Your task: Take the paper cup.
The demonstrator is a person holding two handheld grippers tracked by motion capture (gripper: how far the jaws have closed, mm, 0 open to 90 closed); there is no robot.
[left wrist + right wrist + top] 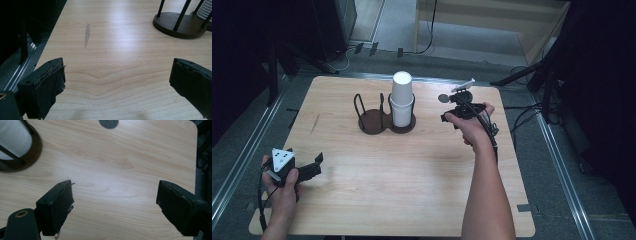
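A tall stack of white paper cups (pixel 402 97) stands upright in the right ring of a dark wire cup holder (pixel 373 121); the left ring holds nothing. My left gripper (pixel 316 166) rests low at the table's near left corner, open, with bare wood between its jaws (pixel 117 70). The holder's base (pixel 178 25) lies ahead of it to the right. My right gripper (pixel 451 107) hovers just right of the holder, open and holding nothing (pixel 115 192). The ribbed cups (pixel 12 137) sit off to its upper left.
The light wooden table (pixel 412 170) has a small grey round spot (pixel 443 98) near the right gripper and a thin grey streak (pixel 87 35) on its left side. Metal rails and cables run along the floor beside the table edges.
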